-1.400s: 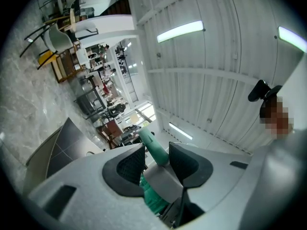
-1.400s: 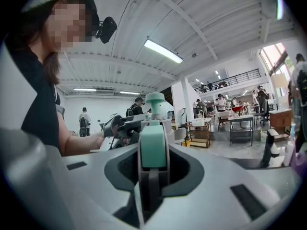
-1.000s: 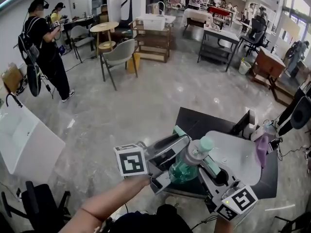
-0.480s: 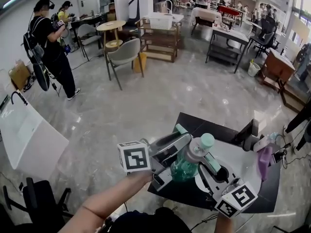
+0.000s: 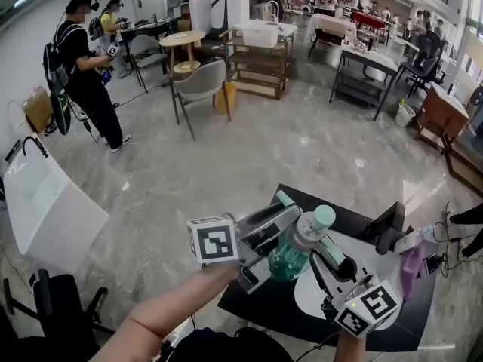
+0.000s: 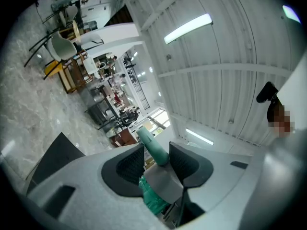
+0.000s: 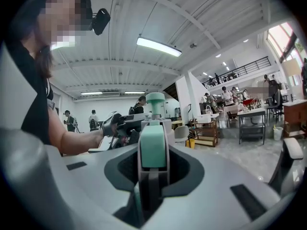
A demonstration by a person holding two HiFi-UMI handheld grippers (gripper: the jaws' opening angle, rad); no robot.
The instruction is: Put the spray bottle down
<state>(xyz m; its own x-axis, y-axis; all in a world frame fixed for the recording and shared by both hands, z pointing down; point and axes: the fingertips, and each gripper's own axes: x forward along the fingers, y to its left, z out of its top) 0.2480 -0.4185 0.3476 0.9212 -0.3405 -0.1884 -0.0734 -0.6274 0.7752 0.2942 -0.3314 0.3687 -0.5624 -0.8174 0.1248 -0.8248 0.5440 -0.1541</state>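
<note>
Between the two claws, over the near-left part of a black table (image 5: 302, 202) as the head view shows it, the bottle (image 5: 293, 249) hangs in the air. It is tilted, with its pale green cap up and away from the person and its green-tinted body lower and nearer. The left claw (image 5: 273, 241) comes in from the left and is clenched on the bottle. In the left gripper view its dark pads (image 6: 130, 163) press on either side of the grey upper part. There a green piece sticks out past the fingertips, and the green body shows below them. The right claw (image 5: 321, 256) reaches in from the lower right and is likewise grasping the bottle. In the right gripper view the mint and grey top sits tight between its jaws, and the cap rises just beyond them. Under the right claw a white round thing (image 5: 381, 259) lies on the table, with a purple thing (image 5: 411, 266) to its right. Far beyond the left claw, across the grey floor, stand a chair (image 5: 200, 85) and a person (image 5: 83, 66) in black.
</note>
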